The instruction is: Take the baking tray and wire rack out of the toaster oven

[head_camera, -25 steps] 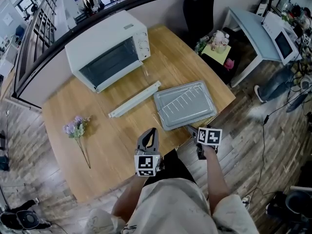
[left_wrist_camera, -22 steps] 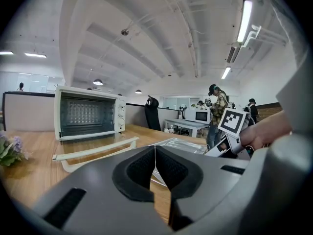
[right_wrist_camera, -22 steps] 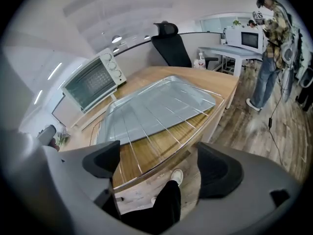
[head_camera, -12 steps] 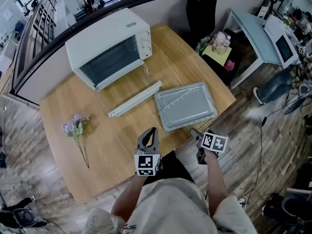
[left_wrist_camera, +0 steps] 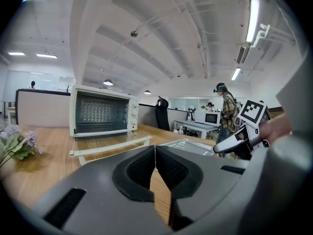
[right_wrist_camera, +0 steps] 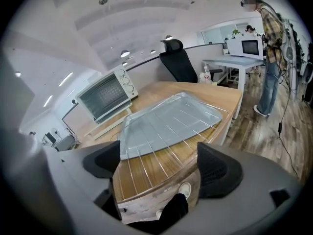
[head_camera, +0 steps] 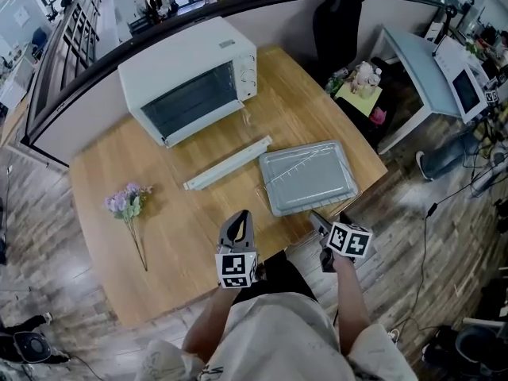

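Observation:
The grey baking tray lies on the wooden table near its right front corner. The wire rack lies across the tray, its thin wires sticking out past the near edge. The white toaster oven stands at the back with its glass door folded down and its white handle bar pointing forward. My right gripper is open and empty at the table's front edge, just short of the tray. My left gripper is shut on nothing over the table front, its pads touching.
A sprig of purple flowers lies at the table's left. A black office chair stands behind the table. To the right are a side table with a microwave and a standing person. The floor drops away beyond the right front edge.
My right gripper has drawn back slightly from the tray toward the table edge. The head view has shifted a little. The left gripper, tray and rack stay put.

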`<state>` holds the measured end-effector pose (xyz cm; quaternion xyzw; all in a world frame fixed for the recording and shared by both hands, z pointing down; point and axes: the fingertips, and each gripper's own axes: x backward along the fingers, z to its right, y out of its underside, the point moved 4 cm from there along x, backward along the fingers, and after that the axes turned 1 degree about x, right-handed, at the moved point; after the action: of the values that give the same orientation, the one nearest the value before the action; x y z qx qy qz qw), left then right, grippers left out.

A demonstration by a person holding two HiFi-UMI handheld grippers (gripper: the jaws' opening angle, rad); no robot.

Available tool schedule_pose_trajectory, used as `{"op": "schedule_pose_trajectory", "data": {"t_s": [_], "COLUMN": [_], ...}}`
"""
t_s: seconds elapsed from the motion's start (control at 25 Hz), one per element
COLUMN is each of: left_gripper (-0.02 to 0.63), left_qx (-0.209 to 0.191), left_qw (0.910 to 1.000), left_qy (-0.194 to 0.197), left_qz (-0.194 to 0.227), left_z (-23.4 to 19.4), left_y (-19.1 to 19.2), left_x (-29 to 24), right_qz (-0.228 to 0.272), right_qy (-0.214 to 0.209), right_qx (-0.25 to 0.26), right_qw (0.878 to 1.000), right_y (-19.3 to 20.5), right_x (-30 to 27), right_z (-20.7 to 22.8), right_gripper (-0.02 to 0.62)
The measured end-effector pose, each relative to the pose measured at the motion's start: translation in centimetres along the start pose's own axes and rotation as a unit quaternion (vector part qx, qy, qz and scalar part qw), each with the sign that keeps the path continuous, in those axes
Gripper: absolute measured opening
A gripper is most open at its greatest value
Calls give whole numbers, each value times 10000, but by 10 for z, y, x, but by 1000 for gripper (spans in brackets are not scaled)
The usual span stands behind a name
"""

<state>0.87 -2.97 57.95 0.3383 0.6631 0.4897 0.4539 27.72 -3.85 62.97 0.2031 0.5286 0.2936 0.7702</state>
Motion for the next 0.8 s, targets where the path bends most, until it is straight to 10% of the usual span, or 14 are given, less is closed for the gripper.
{"op": "schedule_pose_trajectory", "data": {"t_s": [0.8], "left_gripper": [17], "left_qx": [248], "left_qw": [9842], "left_qy": [-1732], "left_qz": [267], "left_z": [-112], "left_y": [-26], "left_x": [98], "right_qz": [632], "right_qy": [-1542], "right_qx": [1373], "right_qw": [9764], "right_y": [-57], "right_x": [-12], "right_z": [-142], "right_gripper": [476]}}
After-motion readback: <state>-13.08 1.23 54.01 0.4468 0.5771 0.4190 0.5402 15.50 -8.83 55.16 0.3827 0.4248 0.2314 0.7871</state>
